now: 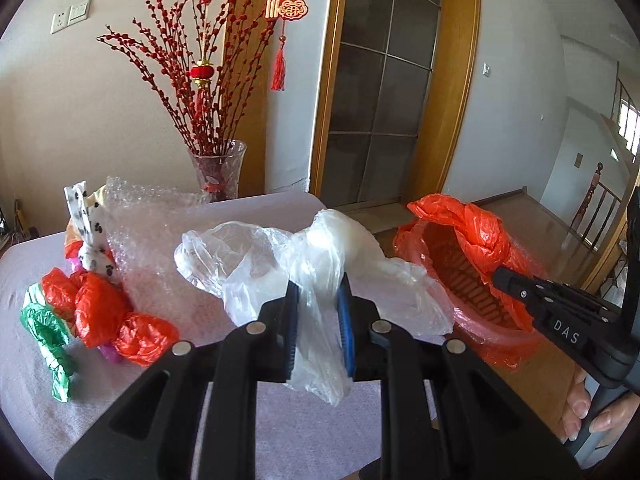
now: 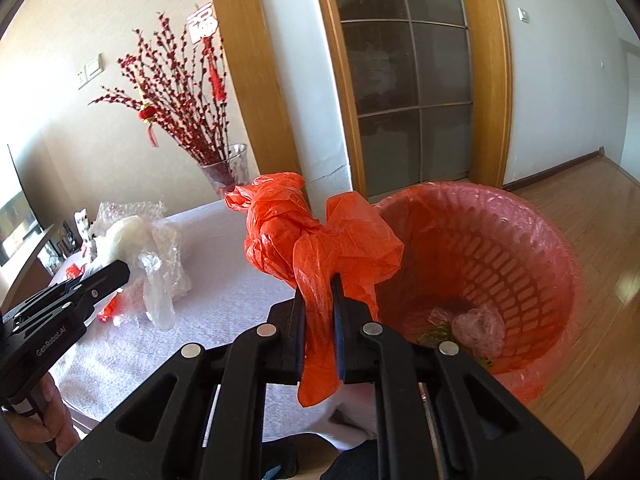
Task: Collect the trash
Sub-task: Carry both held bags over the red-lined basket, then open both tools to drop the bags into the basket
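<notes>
Living-room setup with a pale cloth-covered table [image 1: 248, 412] pushed against a wall with a wood-framed glass door [image 1: 380, 92] behind it. Main things first: the left gripper [image 1: 318, 320] is pinched on a clear plastic bag [image 1: 280, 256], which hangs over the table's near edge, and the right gripper [image 2: 318, 320] is pinched on a crumpled orange plastic bag [image 2: 316, 240] at about 9 o'clock from the red lined basket [image 2: 480, 264] on the floor. Both bags look feather-light, floppy and slick, so I'd guess a bunched fold is the spot to grab; a single layer might slide out. Leftover trash at 9 o'clock of the clear bag: bubble wrap [image 1: 160, 240], more orange wads [image 1: 104, 312], a green bag [image 1: 48, 344]. Only the right wrist view sees into the basket, where some scraps [image 2: 472, 326] already lie; only the left one shows the leftover pile clearly.
</notes>
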Demonstrator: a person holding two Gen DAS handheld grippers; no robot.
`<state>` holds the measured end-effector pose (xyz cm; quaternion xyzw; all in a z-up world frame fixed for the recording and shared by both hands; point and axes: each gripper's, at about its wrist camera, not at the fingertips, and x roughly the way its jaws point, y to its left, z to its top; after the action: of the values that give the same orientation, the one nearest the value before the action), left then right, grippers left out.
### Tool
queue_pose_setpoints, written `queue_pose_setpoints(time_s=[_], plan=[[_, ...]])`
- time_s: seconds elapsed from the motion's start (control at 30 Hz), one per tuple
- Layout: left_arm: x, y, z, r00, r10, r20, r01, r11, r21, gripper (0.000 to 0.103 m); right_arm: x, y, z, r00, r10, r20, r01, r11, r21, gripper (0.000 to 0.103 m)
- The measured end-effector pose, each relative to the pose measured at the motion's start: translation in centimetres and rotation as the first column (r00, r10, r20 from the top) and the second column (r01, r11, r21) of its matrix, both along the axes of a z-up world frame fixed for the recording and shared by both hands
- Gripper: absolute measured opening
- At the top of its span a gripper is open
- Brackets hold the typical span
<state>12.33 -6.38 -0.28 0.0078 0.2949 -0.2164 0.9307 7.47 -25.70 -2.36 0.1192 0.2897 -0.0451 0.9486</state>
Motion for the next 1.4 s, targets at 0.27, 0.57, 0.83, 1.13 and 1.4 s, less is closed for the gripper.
queue_pose_setpoints(time_s=[0.27,0.57,0.83,1.13,1.4], plan=[[1.1,-2.9,-0.1,0.998,-0.054,-0.011,0.054,0.998,-0.017,0.019,-0.9,-2.0,0.3,0.997,-0.079,0.020,0.078,0.997,0.008,0.011],[2.5,-8.0,-0.3,0.990,-0.142,-0.021,0.141,0.989,-0.031,0.019,-1.8,-5.7,0.6,0.981,-0.191,0.046,0.190,0.982,0.020,0.011],[3.6,-12.5,-0.5,0.974,-0.225,-0.024,0.224,0.974,-0.036,0.019,-2.3,-9.2,0.4,0.960,-0.277,0.051,0.273,0.959,0.071,0.011],[4.8,-17.8,-1.3,0.953,-0.298,-0.052,0.297,0.954,-0.031,0.019,-2.2,-12.3,-0.1,0.945,-0.324,0.048,0.317,0.941,0.116,0.011],[5.0,-21.1,-2.5,0.941,-0.324,-0.093,0.322,0.946,-0.038,0.024,-1.7,-14.0,-0.5,0.941,-0.335,0.051,0.325,0.934,0.150,0.017]])
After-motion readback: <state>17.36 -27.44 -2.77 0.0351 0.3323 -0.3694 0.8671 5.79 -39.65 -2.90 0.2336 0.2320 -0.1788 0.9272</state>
